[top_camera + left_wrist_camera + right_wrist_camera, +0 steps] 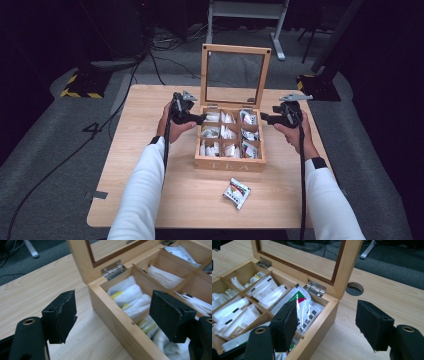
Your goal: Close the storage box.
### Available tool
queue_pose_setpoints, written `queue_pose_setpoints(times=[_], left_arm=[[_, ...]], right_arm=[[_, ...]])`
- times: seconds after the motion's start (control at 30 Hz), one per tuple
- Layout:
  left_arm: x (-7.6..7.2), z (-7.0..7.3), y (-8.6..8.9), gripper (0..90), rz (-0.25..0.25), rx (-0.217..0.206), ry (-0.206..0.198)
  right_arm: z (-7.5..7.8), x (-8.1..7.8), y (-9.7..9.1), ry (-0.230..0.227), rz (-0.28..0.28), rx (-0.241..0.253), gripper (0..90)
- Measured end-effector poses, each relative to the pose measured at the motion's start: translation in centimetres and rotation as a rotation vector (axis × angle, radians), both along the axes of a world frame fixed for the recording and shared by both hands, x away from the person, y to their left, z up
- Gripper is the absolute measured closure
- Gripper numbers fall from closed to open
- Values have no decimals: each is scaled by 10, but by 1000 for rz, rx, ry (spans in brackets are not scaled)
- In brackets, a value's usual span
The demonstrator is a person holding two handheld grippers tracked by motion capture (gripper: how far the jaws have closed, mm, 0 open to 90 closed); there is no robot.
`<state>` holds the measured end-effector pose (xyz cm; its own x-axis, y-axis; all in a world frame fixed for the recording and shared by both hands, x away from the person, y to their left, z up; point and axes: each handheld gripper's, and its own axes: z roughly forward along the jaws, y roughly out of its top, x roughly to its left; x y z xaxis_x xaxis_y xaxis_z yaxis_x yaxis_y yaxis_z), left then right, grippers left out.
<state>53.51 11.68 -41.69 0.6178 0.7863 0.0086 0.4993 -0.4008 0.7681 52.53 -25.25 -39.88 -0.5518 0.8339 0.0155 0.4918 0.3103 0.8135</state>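
Both grippers are flanking the open tea box, fingers parted and gripping nothing.

The left gripper (200, 119) and right gripper (263, 119) are straddling the side walls of the light wooden, glass-lidded tea box (230, 162) mid-tabletop; best approach level, clear of the upright lid (235, 50).

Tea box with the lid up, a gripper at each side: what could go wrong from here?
1. The lid stands upright on two small hinges; a bump could slam it onto the jaws.
2. Left gripper and right gripper each straddle a wall of the tea box, open; closing might clamp wood rather than a packet.
3. The loose packet could get swept off the table.
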Motion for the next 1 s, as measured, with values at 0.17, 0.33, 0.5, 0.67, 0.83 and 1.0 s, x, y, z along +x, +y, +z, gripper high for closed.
queue_pose_setpoints(times=[0.17, 0.33, 0.5, 0.67, 0.83, 1.0], left_arm=[[16, -4, 2, 231, 49, 5, 19], [26, -6, 1, 243, 83, 24, 41], [33, -9, -3, 244, 89, 47, 63], [39, -11, -5, 241, 113, 41, 76], [45, -12, -5, 241, 131, 21, 91], [48, -12, -10, 244, 122, 1, 95]], right_arm=[[0, 18, 4, 9, -21, -26, 345], [0, 32, 6, 5, -33, -23, 359], [-3, 41, 12, 8, -25, -14, 358], [-4, 50, 18, 14, -43, 0, 351], [-4, 56, 21, 27, -51, 13, 344], [-5, 63, 28, 39, -44, 12, 342]])
